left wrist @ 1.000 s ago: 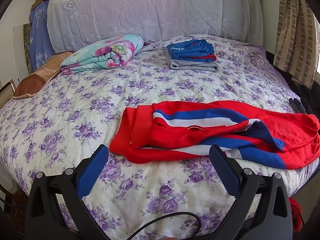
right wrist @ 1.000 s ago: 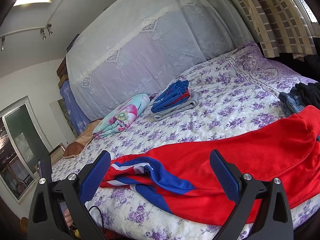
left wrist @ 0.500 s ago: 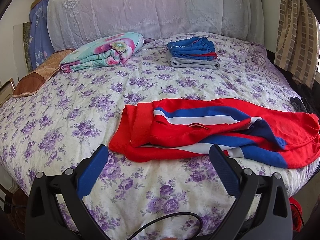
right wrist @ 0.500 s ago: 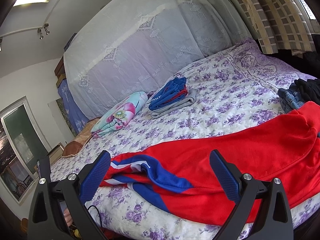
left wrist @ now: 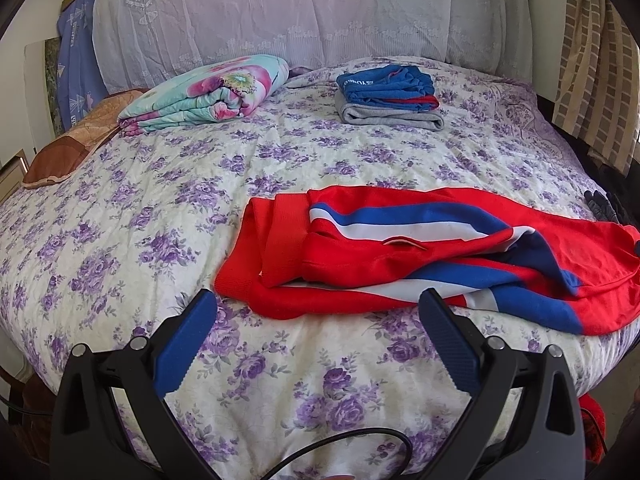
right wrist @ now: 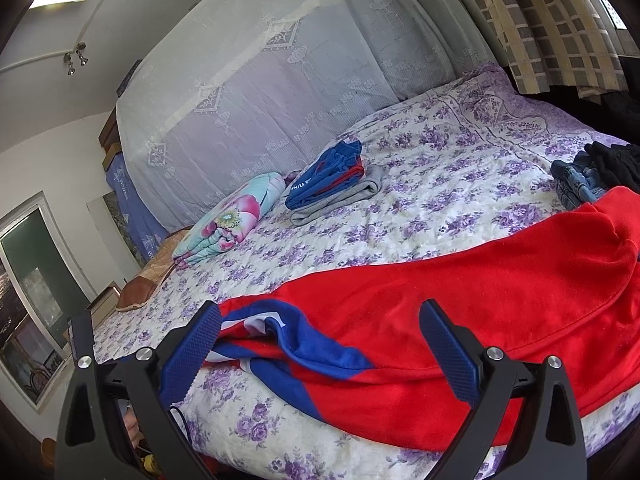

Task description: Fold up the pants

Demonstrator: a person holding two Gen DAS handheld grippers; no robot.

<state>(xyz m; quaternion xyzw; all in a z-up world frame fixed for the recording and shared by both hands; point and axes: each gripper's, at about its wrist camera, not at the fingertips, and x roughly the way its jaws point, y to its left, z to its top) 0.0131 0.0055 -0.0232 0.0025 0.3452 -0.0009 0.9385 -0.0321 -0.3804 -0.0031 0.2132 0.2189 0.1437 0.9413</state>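
Red pants (left wrist: 400, 256) with blue and white side stripes lie crumpled across the near side of the bed; they also show in the right wrist view (right wrist: 480, 312). The waistband end is at the left in the left wrist view. My left gripper (left wrist: 318, 320) is open and empty, just in front of the pants' near edge. My right gripper (right wrist: 320, 332) is open and empty, low over the striped part near the bed's front edge. Neither touches the cloth.
The bed (left wrist: 140, 220) has a purple-flowered cover. A stack of folded blue and grey clothes (left wrist: 388, 98) and a rolled floral quilt (left wrist: 208, 94) lie at the back. Dark clothes (right wrist: 592, 172) are piled at the right side. A brown pillow (left wrist: 68, 144) lies at the left.
Both grippers have shifted slightly; the view of the bed has tilted a little. The pants lie as before and both grippers stay open.
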